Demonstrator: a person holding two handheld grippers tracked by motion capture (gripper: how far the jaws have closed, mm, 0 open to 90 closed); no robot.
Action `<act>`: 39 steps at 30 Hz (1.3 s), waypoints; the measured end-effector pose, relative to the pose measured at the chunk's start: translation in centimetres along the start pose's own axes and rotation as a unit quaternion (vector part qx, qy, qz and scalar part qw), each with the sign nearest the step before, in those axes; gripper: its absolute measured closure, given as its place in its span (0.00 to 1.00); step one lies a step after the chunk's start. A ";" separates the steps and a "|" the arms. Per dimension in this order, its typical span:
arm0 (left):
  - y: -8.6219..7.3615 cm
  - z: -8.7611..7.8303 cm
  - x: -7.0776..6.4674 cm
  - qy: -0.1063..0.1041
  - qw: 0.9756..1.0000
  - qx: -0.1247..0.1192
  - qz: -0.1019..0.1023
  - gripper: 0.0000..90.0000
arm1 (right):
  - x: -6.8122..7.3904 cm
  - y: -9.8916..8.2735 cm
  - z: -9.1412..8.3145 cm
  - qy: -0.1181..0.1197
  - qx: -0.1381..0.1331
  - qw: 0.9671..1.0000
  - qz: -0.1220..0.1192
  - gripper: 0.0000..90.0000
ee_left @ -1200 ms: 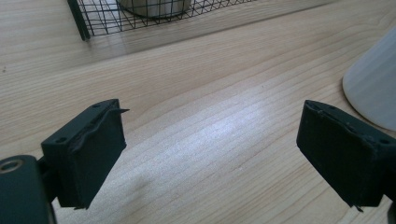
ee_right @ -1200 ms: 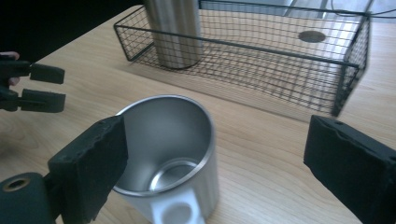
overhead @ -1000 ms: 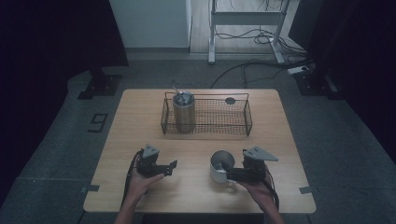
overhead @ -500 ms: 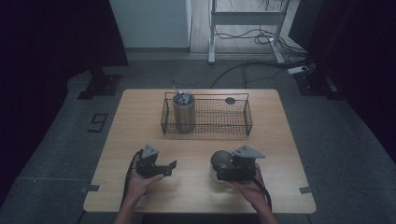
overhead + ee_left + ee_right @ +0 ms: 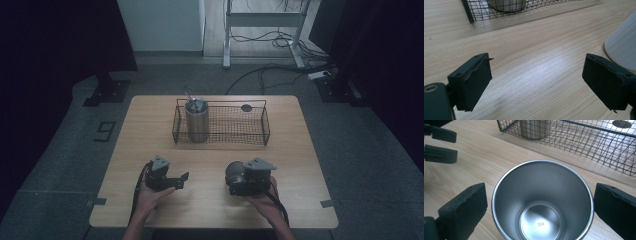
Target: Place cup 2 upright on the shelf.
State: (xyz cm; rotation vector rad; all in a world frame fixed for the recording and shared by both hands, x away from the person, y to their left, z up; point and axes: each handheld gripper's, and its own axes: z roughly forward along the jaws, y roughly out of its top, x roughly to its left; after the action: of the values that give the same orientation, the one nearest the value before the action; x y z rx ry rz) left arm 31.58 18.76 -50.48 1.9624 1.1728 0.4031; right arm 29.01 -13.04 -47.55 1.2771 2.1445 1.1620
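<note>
One cup [image 5: 196, 120] already stands upright inside the basket [image 5: 260, 121], at its left end, near the far edge of the desk [image 5: 300, 150]. It seems to hold a thin thing like a spoon; I cannot tell exactly. The second cup [image 5: 541, 202] is not yet in the basket: it stands upright on the bare desk, near the front edge and a little right of the middle. So I judge about half of the work is done. What is left is to grip this cup, lift it over the basket wall and set it down in the free part on the right.

My right tool [image 5: 540, 207] is around this cup, one jaw at each side of the rim. The jaws have just been opening and now stand spread wide, with a small gap on both sides, so the pads do not press on the cup yet. My left tool [image 5: 536, 82] rests near the front left part of the desk, jaws half spread, nothing between them.

The cup is polished steel, round, narrower at the bottom than at the rim, smooth and shiny inside, with a small stamped number on the floor. The basket is thin black wire mesh, rectangular, with low walls. The desk is pale wood with fine straight grain. The pads are matte black blocks.
</note>
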 end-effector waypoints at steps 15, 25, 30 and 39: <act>-0.2 0.2 0.1 -0.001 1.000 0.005 0.000 0.10 | 0.0 -0.5 0.9 -0.003 0.023 1.000 -0.015 0.05; -0.2 0.3 0.1 -0.001 1.000 0.007 -0.001 0.10 | -0.1 -0.7 1.1 0.001 0.026 0.999 -0.028 0.06; -0.3 0.3 0.1 -0.001 1.000 0.008 0.000 0.10 | -0.2 -0.7 1.0 0.004 0.027 0.999 -0.033 0.07; -0.2 0.2 0.1 -0.002 1.000 0.005 -0.001 0.10 | -0.7 -0.5 0.7 0.006 0.018 0.999 -0.027 0.07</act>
State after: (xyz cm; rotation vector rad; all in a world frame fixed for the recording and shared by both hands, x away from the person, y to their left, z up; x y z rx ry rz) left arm 31.64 18.83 -50.82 1.9705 1.1759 0.3919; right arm 29.59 -13.42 -48.45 1.2230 2.2044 1.1155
